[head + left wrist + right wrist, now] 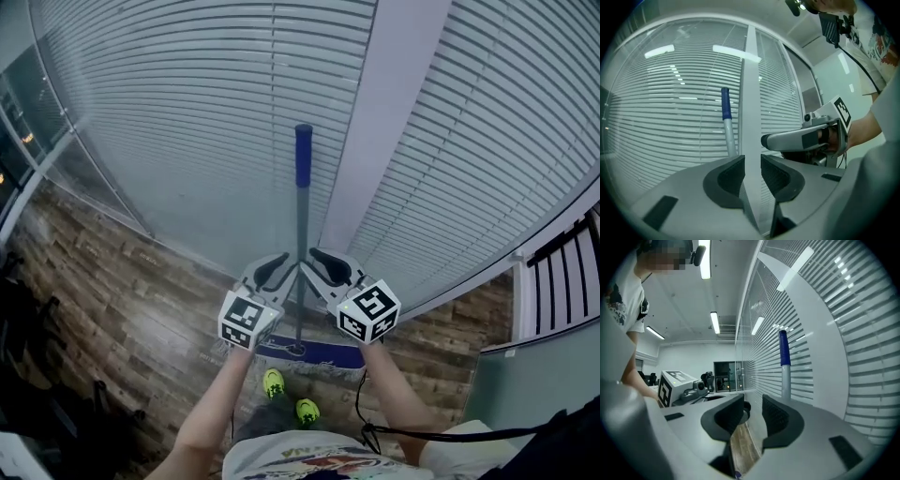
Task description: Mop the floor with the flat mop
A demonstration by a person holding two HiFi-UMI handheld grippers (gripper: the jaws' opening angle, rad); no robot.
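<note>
flat mop [302, 244] upright at the centre of the head view, grey pole running toward 12 o'clock, blue grip [303, 155] at the top, blue head [328, 356] flat on the wood floor [122, 300] at the 6 o'clock end. leaning on the white pillar [380, 131] or standing clear of it: cannot tell.

left gripper [275, 269] just at 9 o'clock of the pole, right gripper [330, 265] just at 3 o'clock, tips turned in toward it from both sides. touching the pole or not: cannot tell from above.

in the left gripper view, jaws parted by a narrow gap, ribbed pads [732, 176] bare, only the distant pillar showing through; pole off at 11 o'clock of the jaws, outside them. in the right gripper view, the same narrow gap, pads [774, 416] bare, floor and glass wall showing through; pole at 1 o'clock, outside the jaws. nothing held by either.

slatted blinds [169, 103] behind glass across the wall from 9 to 3 o'clock. green shoes [273, 382] at 6 o'clock under the mop head, black cable [360, 408] hanging beside the right forearm.
</note>
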